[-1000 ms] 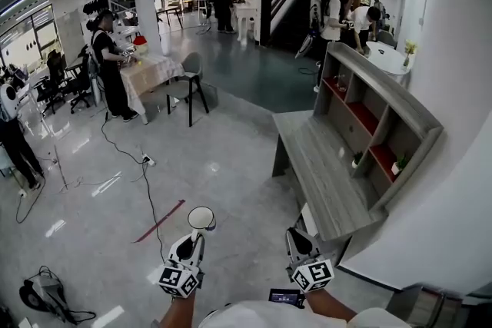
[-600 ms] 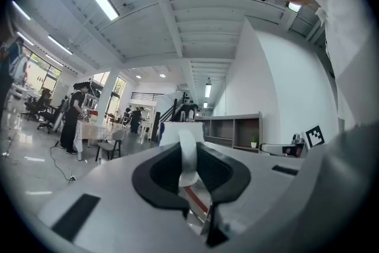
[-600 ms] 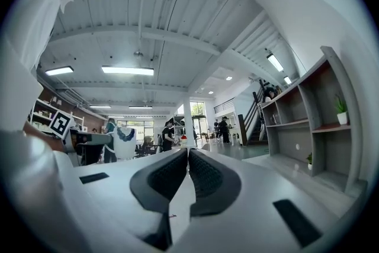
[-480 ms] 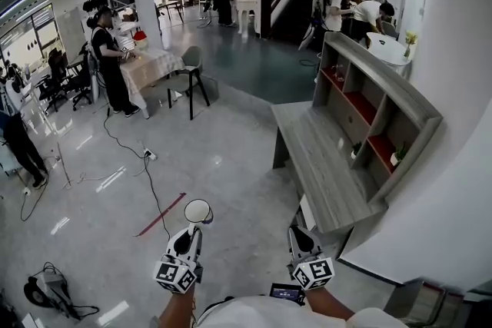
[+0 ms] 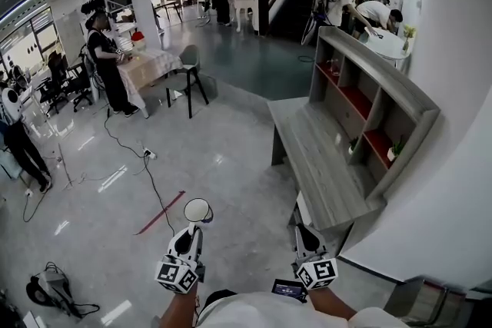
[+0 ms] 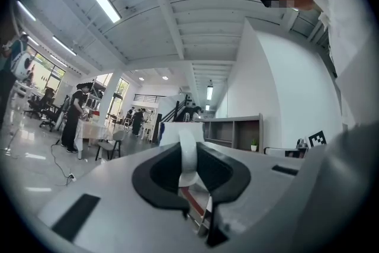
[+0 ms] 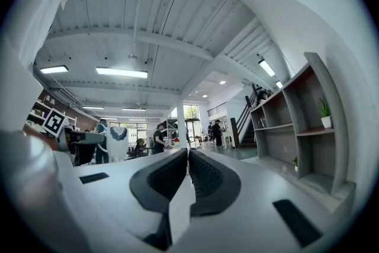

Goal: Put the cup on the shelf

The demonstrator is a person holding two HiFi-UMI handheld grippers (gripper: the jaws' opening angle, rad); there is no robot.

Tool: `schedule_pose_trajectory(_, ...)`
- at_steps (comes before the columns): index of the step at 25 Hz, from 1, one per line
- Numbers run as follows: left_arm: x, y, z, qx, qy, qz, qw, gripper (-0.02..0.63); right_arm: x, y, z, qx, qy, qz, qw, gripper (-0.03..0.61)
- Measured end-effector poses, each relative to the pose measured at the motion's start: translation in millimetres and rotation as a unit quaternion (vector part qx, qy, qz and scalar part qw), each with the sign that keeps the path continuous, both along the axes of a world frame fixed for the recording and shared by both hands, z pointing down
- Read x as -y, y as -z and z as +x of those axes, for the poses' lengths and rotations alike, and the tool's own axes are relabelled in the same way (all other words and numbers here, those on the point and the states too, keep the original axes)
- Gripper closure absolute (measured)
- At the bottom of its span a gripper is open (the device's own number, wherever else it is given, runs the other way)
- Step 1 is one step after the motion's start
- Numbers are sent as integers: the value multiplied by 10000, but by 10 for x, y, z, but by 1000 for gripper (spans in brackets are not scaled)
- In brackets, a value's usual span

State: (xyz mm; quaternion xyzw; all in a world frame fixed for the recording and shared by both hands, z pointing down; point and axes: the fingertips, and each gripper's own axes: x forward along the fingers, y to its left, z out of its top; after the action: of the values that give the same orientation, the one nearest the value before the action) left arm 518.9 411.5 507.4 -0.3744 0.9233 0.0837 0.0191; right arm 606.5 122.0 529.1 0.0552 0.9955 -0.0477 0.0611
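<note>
head view: looks steeply down on a glossy grey floor [image 5: 223, 157]. left gripper [image 5: 194, 225] at near left, clamped on a white cup [image 5: 197, 210] held out in front, round mouth facing up. right gripper [image 5: 300, 228] at near right, about level with the left one, carrying nothing, near the near end of a grey desk [image 5: 319, 165]. shelf [image 5: 369, 100] standing on that desk along the right wall, open compartments with red backs, a potted plant [image 5: 394, 150] in one of the near ones. cup well apart from the shelf, to its left and nearer. red strip [image 5: 160, 217] on the floor, showing just left of the cup. far left, a person [image 5: 104, 65] standing beside a cloth-covered table [image 5: 150, 67], with a chair [image 5: 188, 77] next to it. left gripper view: jaws closed on a white band of the cup [image 6: 187, 154], pinched between the dark pads, more of the cup rising just beyond them; shelf [image 6: 237, 132] far off to the right. right gripper view: jaws brought together, pads meeting at the tips, nothing between them; shelf [image 7: 296, 121] close on the right, potted plant [image 7: 324, 111] on one of its ledges.
</note>
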Motion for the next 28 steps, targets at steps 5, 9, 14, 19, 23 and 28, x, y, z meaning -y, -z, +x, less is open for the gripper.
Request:
schedule_pose_trajectory(5, 97, -56, 6, -38, -5, -34, 10000, 552, 118, -71, 11, -52, 7, -97, 9999, 541)
schedule_pose_trajectory(9, 181, -68, -12, -38, -65, -4, 10000, 552, 168, -156, 1, -155, 28, -160, 9997, 541)
schedule_pose_trajectory(14, 213, -111, -121, -47, -47, 12, 10000, 552, 219, -186, -128, -192, 35, -171, 9997, 541)
schedule_pose_trajectory(19, 274, -182, -363, -90, -27, 14, 10000, 552, 294, -155, -401, -142, 84, -116, 9998, 541)
schedule_pose_trajectory(23, 317, -212, -632, -155, -51, 45, 9999, 552, 340, -152, -648, -158, 75, -85, 9998, 541)
schedule_pose_trajectory(28, 430, -185, -1059, -74, -111, 107, 9999, 552, 445, -141, -1062, -190, 61, -6, 9998, 541)
